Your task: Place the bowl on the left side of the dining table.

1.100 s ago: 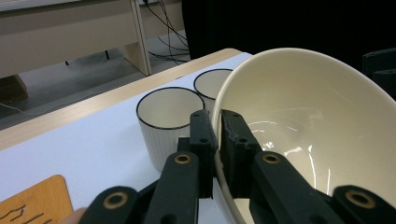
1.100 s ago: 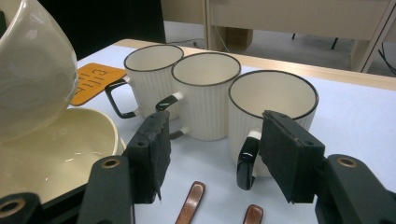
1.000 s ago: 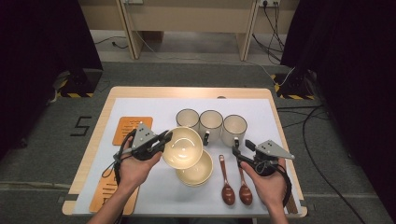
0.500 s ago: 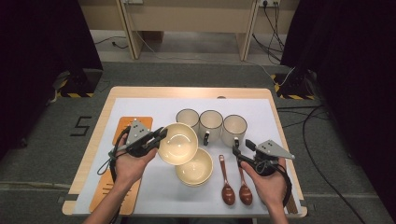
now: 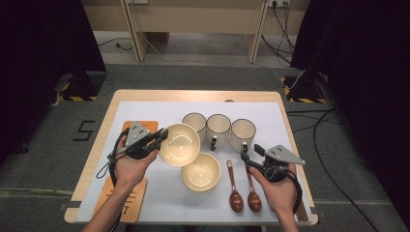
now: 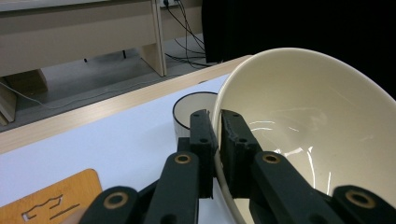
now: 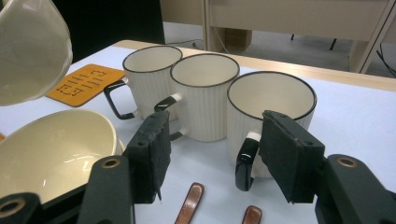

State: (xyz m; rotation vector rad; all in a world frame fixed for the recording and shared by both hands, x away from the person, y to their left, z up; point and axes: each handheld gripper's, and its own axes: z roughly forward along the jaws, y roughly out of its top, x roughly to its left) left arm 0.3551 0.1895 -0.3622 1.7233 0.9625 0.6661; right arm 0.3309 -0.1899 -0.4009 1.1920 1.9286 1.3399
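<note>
White paper covers the wooden table [image 5: 203,96]. Left gripper [image 5: 159,137] pinches the rim of a cream bowl [image 5: 180,144], held tilted above another bowl [image 5: 200,171]. Right gripper [image 5: 249,155] rests spread wide near two spoons [image 5: 241,193], behind them three mugs [image 5: 218,130].

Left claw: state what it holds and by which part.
The left claw holds a cream bowl by its rim, one jaw inside and one outside; the bowl is lifted and tilted.

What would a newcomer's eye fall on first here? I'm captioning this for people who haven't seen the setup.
The cream bowl held tilted in the air, its rim pinched by the left gripper, above a second bowl on the white table. Behind stand three ribbed mugs in a row; the right gripper hovers open over two brown spoons.
</note>
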